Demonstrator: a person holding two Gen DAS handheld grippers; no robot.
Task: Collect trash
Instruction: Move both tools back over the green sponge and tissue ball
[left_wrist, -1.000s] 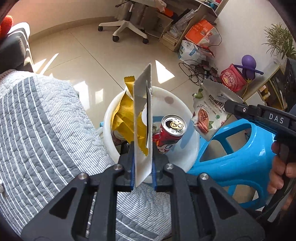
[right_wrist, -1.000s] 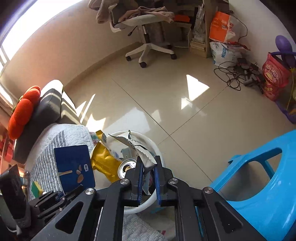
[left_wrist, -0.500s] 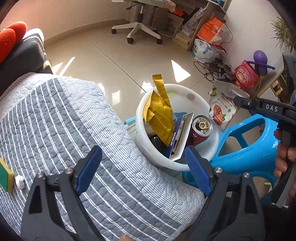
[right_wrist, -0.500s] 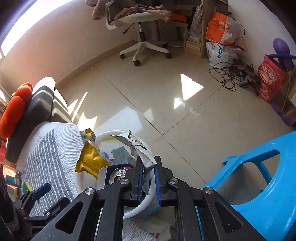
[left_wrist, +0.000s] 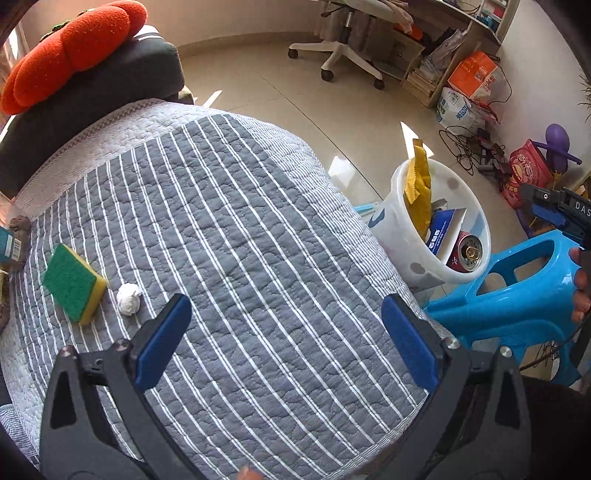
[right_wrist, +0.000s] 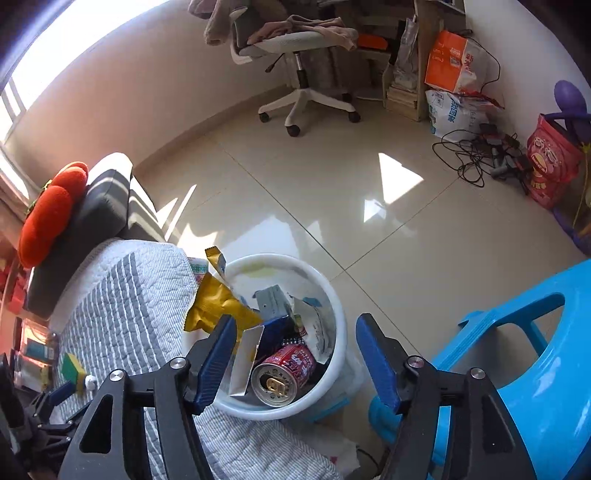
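Observation:
My left gripper (left_wrist: 286, 334) hangs over the grey striped quilt (left_wrist: 236, 221), its jaws opening wide with nothing between them. A crumpled white paper ball (left_wrist: 129, 293) lies left of it, beside a green and yellow sponge (left_wrist: 74, 282). The white bucket (left_wrist: 399, 236) stands to the right and holds a yellow wrapper (left_wrist: 419, 192), a blue card pack (left_wrist: 441, 230) and a red can (left_wrist: 467, 253). My right gripper (right_wrist: 295, 356) is over the bucket (right_wrist: 338, 302), jaws opening and empty. A white snack bag (right_wrist: 319, 326) lies inside, beside the can (right_wrist: 282, 373).
A blue plastic stool (right_wrist: 517, 354) stands right of the bucket. A dark cushion with an orange plush (left_wrist: 70, 48) lies beyond the quilt. An office chair (right_wrist: 299, 55), boxes, bags and cables (right_wrist: 476, 155) line the far wall. Tiled floor stretches beyond the bucket.
The left gripper let the blue card pack fall into the bucket, opened wide and swung left over the quilt. The right gripper opened and the white snack bag dropped into the bucket.

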